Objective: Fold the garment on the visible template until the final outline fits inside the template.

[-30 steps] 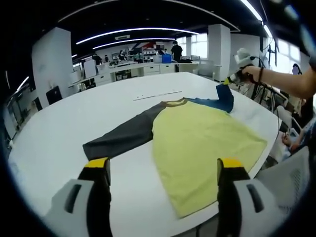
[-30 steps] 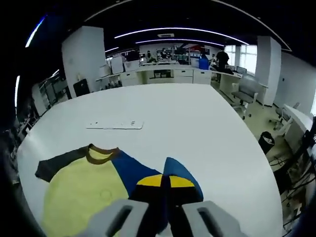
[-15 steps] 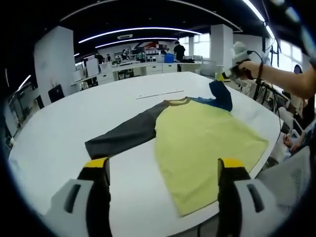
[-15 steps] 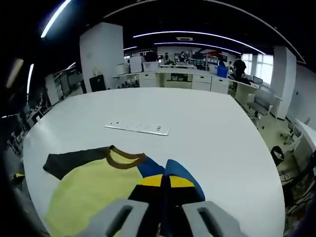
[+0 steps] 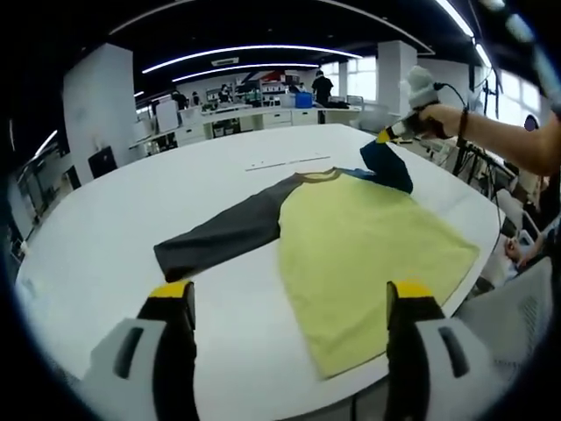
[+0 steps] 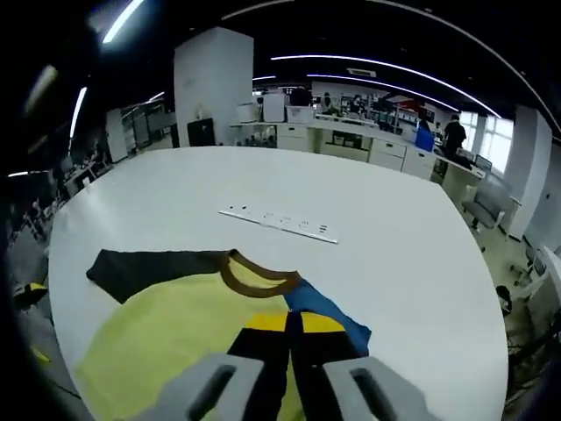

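Note:
A shirt with a yellow body (image 5: pixel 368 246), a brown collar (image 6: pixel 254 276) and a dark grey sleeve (image 5: pixel 223 232) lies flat on the white table (image 5: pixel 105 228). Its blue sleeve (image 5: pixel 387 164) is lifted off the table and bent over toward the body, with my right gripper (image 6: pixel 294 324) shut on its end. From the left gripper view, the right gripper (image 5: pixel 394 132) hangs above the shirt's far shoulder. My left gripper (image 5: pixel 289 294) stands open near the table's front edge, short of the grey sleeve, with nothing between its jaws.
A long white strip (image 6: pixel 279 222) lies on the table beyond the collar. A person's arm (image 5: pixel 504 140) reaches in from the right. The table's rounded edge (image 5: pixel 478 224) runs close to the shirt's hem. Desks, chairs and people stand far behind.
The right gripper has carried the blue sleeve up and inward, toward the collar and over the yellow body. The left gripper has stayed open in place.

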{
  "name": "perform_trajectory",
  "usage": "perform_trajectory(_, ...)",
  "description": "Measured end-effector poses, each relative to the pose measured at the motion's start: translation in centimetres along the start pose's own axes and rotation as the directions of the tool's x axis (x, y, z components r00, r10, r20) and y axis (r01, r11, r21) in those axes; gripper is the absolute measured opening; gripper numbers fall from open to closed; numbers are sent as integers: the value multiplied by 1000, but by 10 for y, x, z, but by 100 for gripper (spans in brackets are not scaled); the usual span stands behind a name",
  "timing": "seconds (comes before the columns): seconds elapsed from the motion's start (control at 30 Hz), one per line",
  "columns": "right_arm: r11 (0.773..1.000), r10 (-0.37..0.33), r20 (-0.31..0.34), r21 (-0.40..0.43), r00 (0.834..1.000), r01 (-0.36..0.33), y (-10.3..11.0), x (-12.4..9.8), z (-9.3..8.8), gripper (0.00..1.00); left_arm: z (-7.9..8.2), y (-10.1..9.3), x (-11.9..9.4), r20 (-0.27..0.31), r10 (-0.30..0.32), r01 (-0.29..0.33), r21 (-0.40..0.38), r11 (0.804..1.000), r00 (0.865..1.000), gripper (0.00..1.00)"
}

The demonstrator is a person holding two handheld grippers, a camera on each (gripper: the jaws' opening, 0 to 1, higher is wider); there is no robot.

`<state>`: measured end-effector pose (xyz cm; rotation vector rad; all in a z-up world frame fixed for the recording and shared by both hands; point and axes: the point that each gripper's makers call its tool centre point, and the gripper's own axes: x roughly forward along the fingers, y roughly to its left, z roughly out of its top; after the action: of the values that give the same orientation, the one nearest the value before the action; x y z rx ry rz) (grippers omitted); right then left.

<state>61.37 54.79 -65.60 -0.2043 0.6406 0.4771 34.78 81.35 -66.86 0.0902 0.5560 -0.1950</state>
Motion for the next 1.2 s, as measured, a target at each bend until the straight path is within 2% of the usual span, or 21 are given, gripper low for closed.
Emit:
perform_trajectory(0.47, 994, 25, -56, -105, 998, -31, 46, 27, -21, 0, -6, 1, 1, -11, 1, -1, -9, 1000, 1000, 87)
perform_trajectory(0.8, 970, 33, -119, -237, 992, -61, 71, 45, -46, 0, -8, 3, 1, -19, 12, -12, -12, 1000, 1000, 86)
perform_trajectory(1.1, 964, 42, -169, -251, 985, -84, 83, 59, -67, 0, -14, 1, -1, -31, 6, -6, -19, 1000, 999, 86)
perform_trajectory(1.2, 956, 65, -203, -267, 977, -119, 90, 63, -78, 1, -14, 1, -1, -33, 6, -6, -18, 1000, 999, 86)
